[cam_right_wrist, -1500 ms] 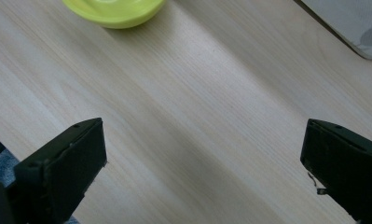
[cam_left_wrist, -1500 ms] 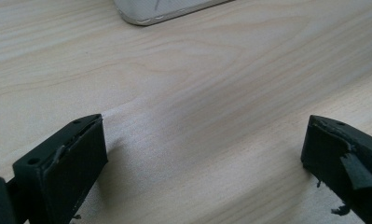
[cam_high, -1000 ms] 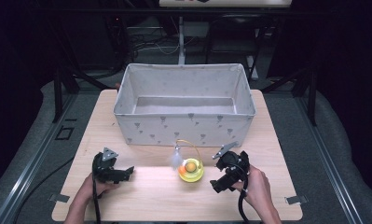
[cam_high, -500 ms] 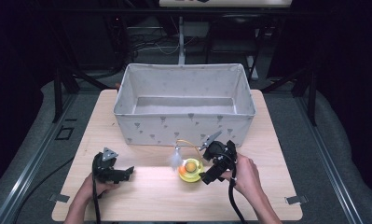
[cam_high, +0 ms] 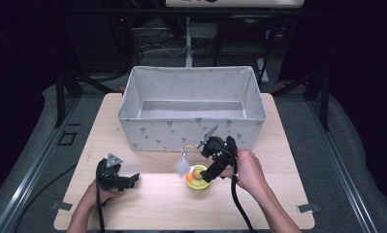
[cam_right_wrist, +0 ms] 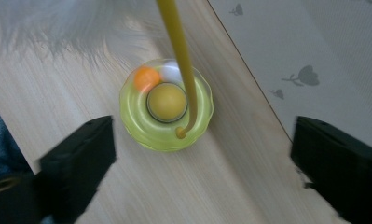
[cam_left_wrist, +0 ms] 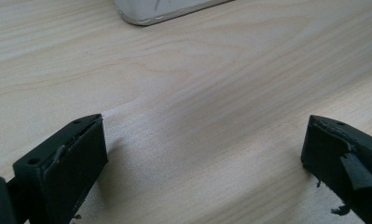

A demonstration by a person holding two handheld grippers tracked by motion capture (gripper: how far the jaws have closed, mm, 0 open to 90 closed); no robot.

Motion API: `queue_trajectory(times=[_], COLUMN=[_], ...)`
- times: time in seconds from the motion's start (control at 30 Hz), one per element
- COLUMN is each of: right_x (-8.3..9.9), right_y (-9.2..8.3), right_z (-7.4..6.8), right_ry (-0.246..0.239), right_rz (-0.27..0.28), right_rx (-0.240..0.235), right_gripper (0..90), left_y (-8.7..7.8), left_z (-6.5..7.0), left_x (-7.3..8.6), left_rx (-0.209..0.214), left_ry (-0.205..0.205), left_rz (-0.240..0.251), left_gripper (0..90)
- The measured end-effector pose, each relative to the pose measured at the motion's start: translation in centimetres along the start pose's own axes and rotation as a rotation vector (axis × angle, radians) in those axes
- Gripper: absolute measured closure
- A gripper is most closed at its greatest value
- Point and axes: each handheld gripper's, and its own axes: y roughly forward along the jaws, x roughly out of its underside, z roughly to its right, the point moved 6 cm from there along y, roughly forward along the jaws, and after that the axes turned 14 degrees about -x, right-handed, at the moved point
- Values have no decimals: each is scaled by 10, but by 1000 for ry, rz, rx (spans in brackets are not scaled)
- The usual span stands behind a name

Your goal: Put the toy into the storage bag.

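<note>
right tool (cam_high: 204, 171) tilted down over yellow ring toy (cam_high: 197, 176) | jaws closing, apart

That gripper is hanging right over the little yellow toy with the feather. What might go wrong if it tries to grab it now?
1. The right gripper, jaws open and just closing a little, could catch the thin yellow wand rising from the yellow ring toy and bend it or tip the toy.
2. The toy looks smooth and rounded, so the pads might slip and push it across the table.
3. The fabric bin stands close behind, leaving little room for the far jaw.
</note>
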Motion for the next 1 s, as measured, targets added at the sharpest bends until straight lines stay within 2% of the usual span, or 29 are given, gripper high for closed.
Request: queue_trajectory(times=[0.07, 0.13, 0.27, 0.37, 0.47, 0.77, 1.0], right_x=[-3, -5, -9, -11, -13, -21, -24], right_y=[-2, -5, -9, -11, -11, -9, -4], right_z=[-2, -3, -5, -5, -6, -8, -11], right_ry=[-14, -28, -46, -64, -75, -114, -124], right_rz=[-2, -9, -23, -48, -71, -135, -163], right_rx=[-7, 9, 13, 21, 17, 14, 14], right_gripper=[169, 287, 445, 525, 598, 725, 869], left_y=[0, 0, 0, 0, 0, 0, 0], left_z=[0, 0, 0, 0, 0, 0, 0], left_x=[0, 0, 0, 0, 0, 0, 0], left_rx=[0, 0, 0, 0, 0, 0, 0], left_ry=[0, 0, 1, 1, 0, 0, 3], left_rz=[0, 0, 0, -1, 0, 0, -1], left_gripper=[1, 2, 1, 1, 1, 1, 2])
